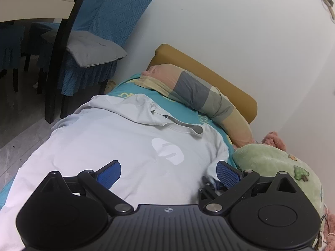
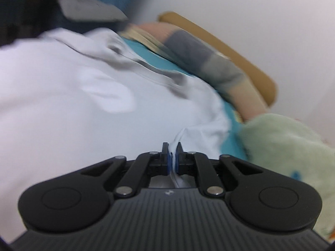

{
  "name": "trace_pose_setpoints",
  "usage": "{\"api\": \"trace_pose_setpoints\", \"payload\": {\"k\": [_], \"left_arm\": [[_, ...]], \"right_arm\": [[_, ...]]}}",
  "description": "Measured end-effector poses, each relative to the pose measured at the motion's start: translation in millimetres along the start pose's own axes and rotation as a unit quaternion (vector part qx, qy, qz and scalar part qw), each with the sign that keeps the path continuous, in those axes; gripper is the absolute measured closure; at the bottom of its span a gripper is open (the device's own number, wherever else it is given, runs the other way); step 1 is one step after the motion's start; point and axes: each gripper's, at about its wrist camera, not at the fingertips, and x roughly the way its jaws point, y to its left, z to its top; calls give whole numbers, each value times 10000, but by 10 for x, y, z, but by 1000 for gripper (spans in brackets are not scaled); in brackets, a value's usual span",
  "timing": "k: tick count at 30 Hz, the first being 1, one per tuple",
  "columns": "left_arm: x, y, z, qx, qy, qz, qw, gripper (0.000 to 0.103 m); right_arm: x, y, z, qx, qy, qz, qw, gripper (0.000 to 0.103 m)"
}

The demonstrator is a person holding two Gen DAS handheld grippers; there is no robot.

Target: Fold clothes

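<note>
A pale grey hoodie (image 1: 117, 146) lies spread on the teal bedsheet (image 1: 188, 113), hood toward the pillow, a white logo (image 1: 167, 150) on its chest. My left gripper (image 1: 168, 172) hovers just above the hoodie's body, open, nothing between its blue pads (image 1: 110, 174). In the blurred right wrist view the same hoodie (image 2: 73, 108) fills the left side. My right gripper (image 2: 172, 156) is shut on a pinch of the hoodie's white cloth near its right edge. Part of the right gripper (image 1: 209, 186) shows under my left gripper's right finger.
A striped pillow (image 1: 201, 96) lies against a mustard headboard (image 1: 219, 77) at the white wall. A green fleece blanket (image 1: 278, 167) is bunched on the right. Left of the bed stands a chair with a blue cover (image 1: 108, 21) and grey cushion (image 1: 94, 50).
</note>
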Motion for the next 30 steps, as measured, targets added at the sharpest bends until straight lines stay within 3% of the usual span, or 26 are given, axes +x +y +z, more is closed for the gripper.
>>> {"api": "trace_pose_setpoints", "payload": {"k": [1,3,4,5,7,8,12,15,16,18,19,20,21,22,24,26,30], "left_arm": [[0,1,0,-22,19,6,10000,4],[2,3,-1,-62,56,16,10000,4],[9,1,-6,-69,77,13,9999,4],[16,-1,-11,-76,97,9,9999,4],[30,-5,-21,-90,137,2,9999,4],[37,-7,-26,-97,158,-1,9998,4],[91,-4,-59,-141,239,-21,9996,4],[140,2,-88,-141,299,-1,9995,4],[157,5,-98,-139,321,9,9994,4],[191,10,-118,-136,366,29,9992,4],[208,12,-128,-135,389,39,9991,4],[225,15,-137,-133,411,49,9991,4],[242,17,-147,-132,434,58,9990,4],[259,20,-157,-130,456,68,9989,4],[293,25,-177,-127,501,88,9986,4],[328,30,-196,-124,546,108,9984,4],[350,1,-215,-102,583,102,9982,4]], "right_arm": [[-68,-76,6,310,-10,315,9990,87],[-217,-271,1,1029,-25,967,9900,56],[-293,-370,-35,1428,-96,1187,9826,33],[-358,-480,-84,1801,-210,1230,9757,23],[-482,-748,-200,2595,-374,1202,9575,23],[-506,-929,-290,3138,-358,1123,9421,23],[-406,-1487,-755,4960,41,850,8641,22],[-149,-1574,-1001,5447,449,849,8331,33],[-69,-1569,-1028,5505,497,861,8289,34],[27,-1542,-968,5427,370,865,8346,34],[84,-1554,-926,5464,360,936,8315,36],[136,-1584,-896,5538,368,1063,8250,52],[147,-1598,-816,5449,409,1058,8308,66],[154,-1610,-729,5341,453,1038,8378,95],[167,-1634,-556,5123,542,997,8513,96],[52,-1724,-378,4767,420,871,8737,97],[-182,-2119,-106,4238,159,422,9046,100]]}}
